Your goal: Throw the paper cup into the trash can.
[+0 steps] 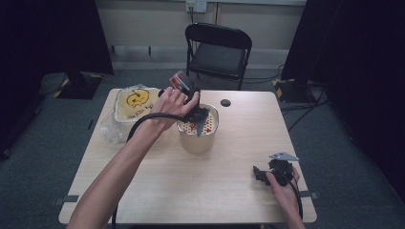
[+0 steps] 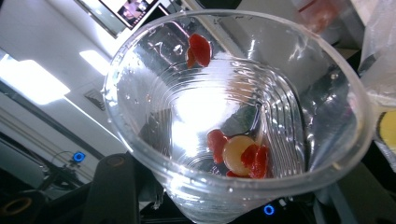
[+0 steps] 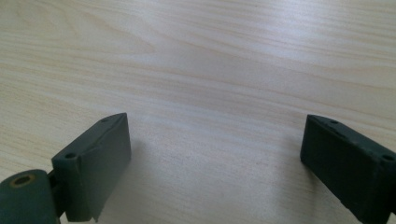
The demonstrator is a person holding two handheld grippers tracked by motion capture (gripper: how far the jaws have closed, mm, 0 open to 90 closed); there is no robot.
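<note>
Left gripper (image 1: 193, 102), jaws clamped on a clear plastic cup (image 2: 233, 112), tipped over a tall pot (image 1: 198, 131) at the table's (image 1: 229, 191) middle, so that the cup sits above the pot's mouth with its own mouth turned toward the riding camera. Thin-walled and light, such a cup will probably buckle under a hard squeeze and slide where wet; the safest hold is likely around the wall below the stiff rolled rim. Left gripper view reveals red pieces and a pale round slice (image 2: 238, 154) clinging inside the cup, detail too small in the high view. High view alone places the right gripper (image 1: 267, 174), jaws wide apart and empty, near the table's right front corner, and a yellow-marked plastic bag (image 1: 126, 112) left of the pot.
</note>
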